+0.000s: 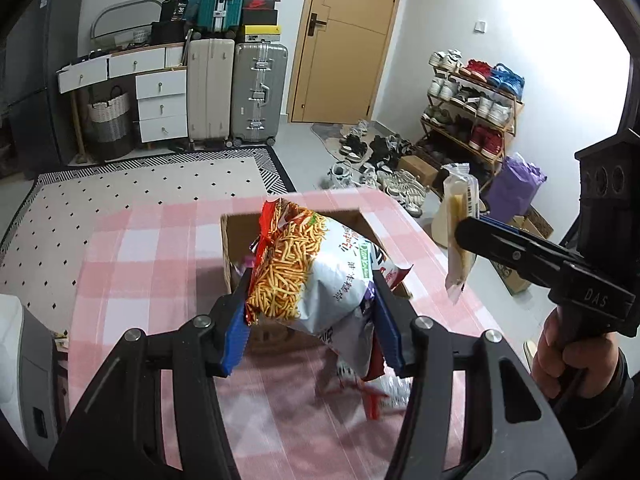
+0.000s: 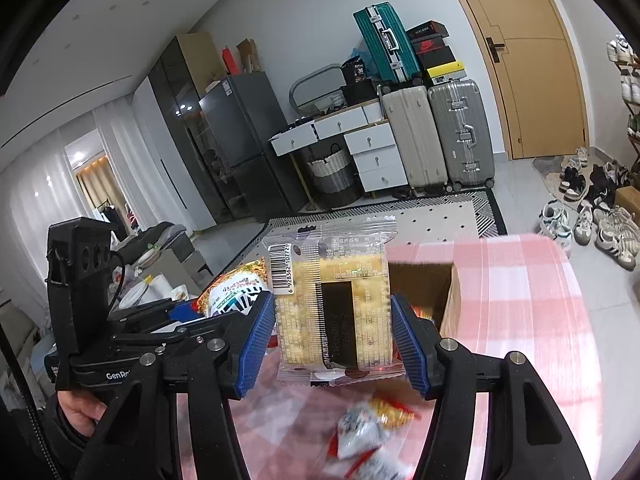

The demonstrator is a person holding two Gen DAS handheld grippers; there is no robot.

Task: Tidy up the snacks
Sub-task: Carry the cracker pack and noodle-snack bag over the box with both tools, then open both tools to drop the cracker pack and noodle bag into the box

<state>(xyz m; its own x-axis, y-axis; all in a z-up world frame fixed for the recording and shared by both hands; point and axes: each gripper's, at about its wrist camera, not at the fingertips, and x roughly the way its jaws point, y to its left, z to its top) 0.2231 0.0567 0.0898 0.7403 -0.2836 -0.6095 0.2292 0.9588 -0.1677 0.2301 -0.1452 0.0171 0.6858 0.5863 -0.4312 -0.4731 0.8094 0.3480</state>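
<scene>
We hold both grippers up over the pink checked table [image 1: 152,248], angled downward, a hand [image 1: 560,356] wrapped round the right handle. The cardboard box [image 1: 236,236] stands open below; its contents are mostly hidden. Our left gripper [image 1: 310,320] clamps a bag of noodle sticks [image 1: 304,272]; our right gripper [image 2: 332,340] pinches a clear-wrapped cracker pack [image 2: 332,300]. Loose packets [image 2: 368,436] lie blurred on the cloth.

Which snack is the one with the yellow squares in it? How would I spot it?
Find the pink checked table with the cardboard box. Above it, the right hand-held gripper pinches a clear packet of pale yellow crackers with a barcode, unlike the puffy bag of orange sticks beside it.
</scene>
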